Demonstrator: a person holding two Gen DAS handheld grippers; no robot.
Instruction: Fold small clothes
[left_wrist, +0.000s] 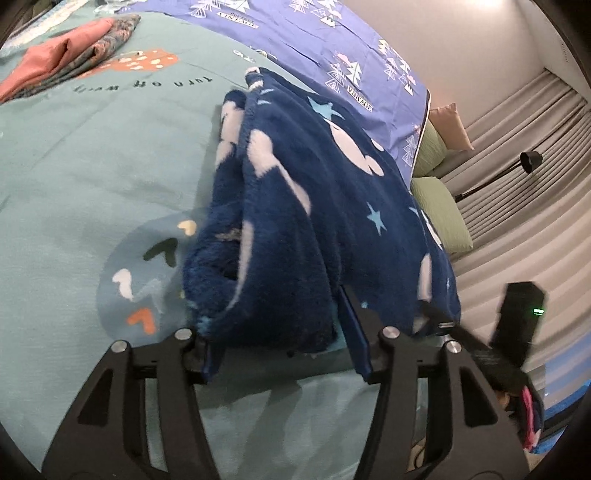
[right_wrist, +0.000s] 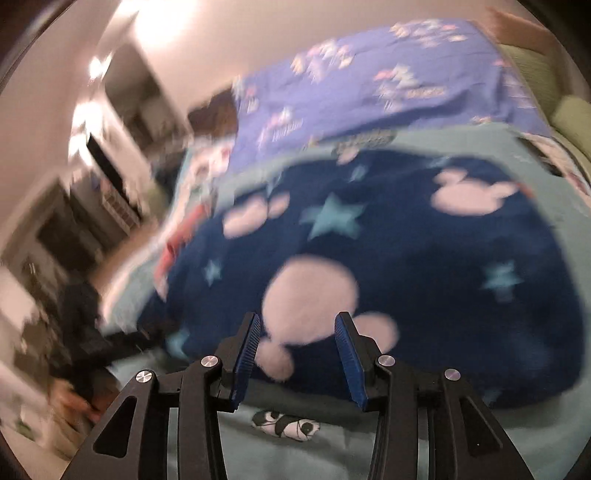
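A navy fleece garment (left_wrist: 295, 206) with pale mouse-head shapes and light blue stars lies bunched and folded over on the teal bed sheet (left_wrist: 92, 166). My left gripper (left_wrist: 277, 325) stands open at its near end. The thick folded edge sits between the blue pads (left_wrist: 356, 332), which do not squeeze it. The right wrist view is blurred. There the garment (right_wrist: 406, 258) spreads flat just beyond my right gripper (right_wrist: 299, 328). That gripper is open, with nothing gripped between its fingers. Its black body (left_wrist: 517, 321) shows at the right edge of the left wrist view.
Folded pink and patterned clothes (left_wrist: 74, 55) lie at the far left of the bed. A purple quilt with tree prints (left_wrist: 332, 44) covers the far side. Green pillows (left_wrist: 439, 206), curtains and a black lamp (left_wrist: 530, 160) stand to the right. Blurred shelves (right_wrist: 110, 166) line the wall.
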